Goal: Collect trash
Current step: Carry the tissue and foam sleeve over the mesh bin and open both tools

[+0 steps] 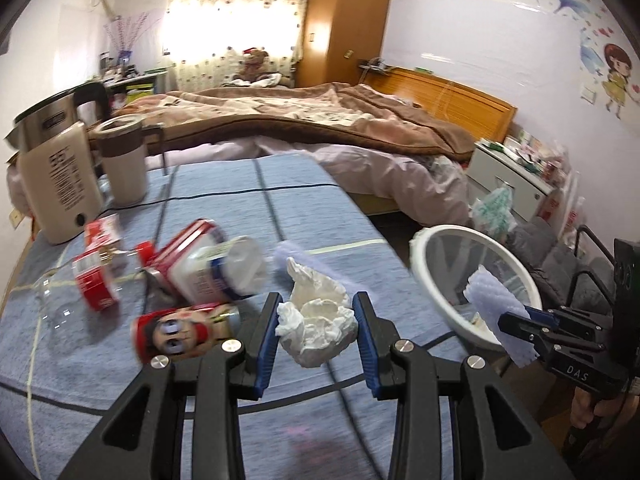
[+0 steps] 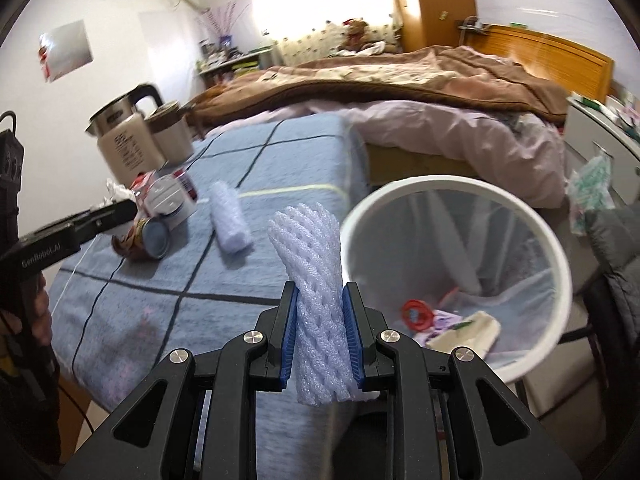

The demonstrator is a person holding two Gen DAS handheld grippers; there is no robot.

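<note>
My left gripper (image 1: 317,312) is shut on a crumpled white tissue (image 1: 316,326), held above the blue checked table cloth (image 1: 224,364). My right gripper (image 2: 319,300) is shut on a pale purple foam net sleeve (image 2: 316,292), which stands upright between the blue pads just left of the white bin (image 2: 556,240). The bin has a clear liner and holds a red ring, a beige wrapper and other scraps. In the left wrist view the right gripper (image 1: 516,320) with its foam net (image 1: 496,300) hangs over the bin's rim (image 1: 430,276). A second foam net (image 2: 230,220) lies on the cloth.
On the cloth lie tipped cans and jars (image 1: 188,328), a white tub (image 1: 224,272) and red packets (image 1: 94,280). A kettle (image 1: 56,168) and a lidded cup (image 1: 122,160) stand at the far left. A black cable crosses the cloth. Behind are the bed (image 1: 320,120) and a nightstand (image 1: 508,176).
</note>
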